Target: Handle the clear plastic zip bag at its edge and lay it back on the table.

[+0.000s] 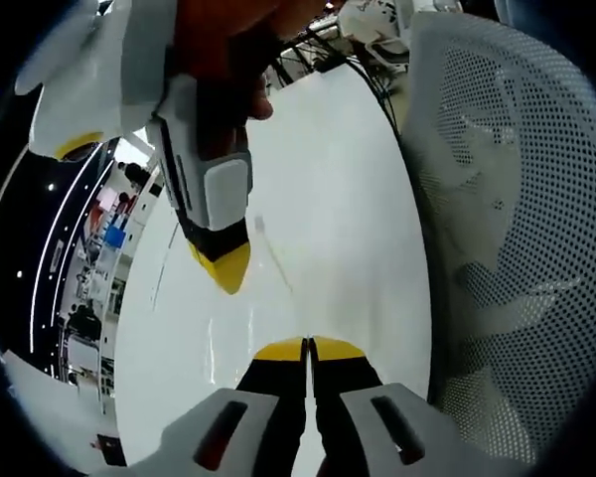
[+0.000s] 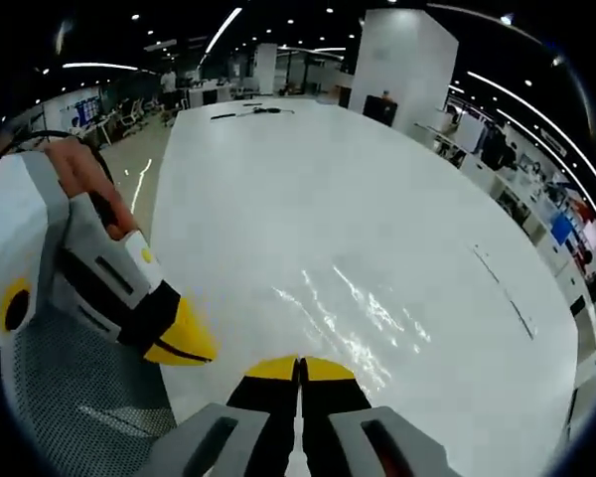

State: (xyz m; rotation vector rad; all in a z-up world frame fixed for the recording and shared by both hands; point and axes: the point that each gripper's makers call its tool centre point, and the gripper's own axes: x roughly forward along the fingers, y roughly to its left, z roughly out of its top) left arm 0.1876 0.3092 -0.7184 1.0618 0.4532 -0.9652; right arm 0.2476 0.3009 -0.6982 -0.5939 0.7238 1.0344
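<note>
The clear zip bag (image 2: 377,318) lies on the white table (image 2: 308,179) and shows as glossy wrinkles, with a thin dark line at its far side. In the left gripper view a crease of the bag (image 1: 275,256) runs straight down to my left gripper (image 1: 306,348), whose jaws are shut on the bag's near edge. My right gripper (image 1: 226,270) hangs from above, just left of that crease, yellow tips together. In the right gripper view my right gripper (image 2: 298,368) is shut at the bag's near side; I cannot tell whether film is between the jaws. My left gripper (image 2: 184,346) sits close on its left.
A white mesh chair (image 1: 517,248) stands against the table's edge, also seen as the mesh chair (image 2: 70,407) under the left gripper. Cables (image 2: 248,111) lie at the table's far end. Office desks and a pillar (image 2: 407,60) stand beyond.
</note>
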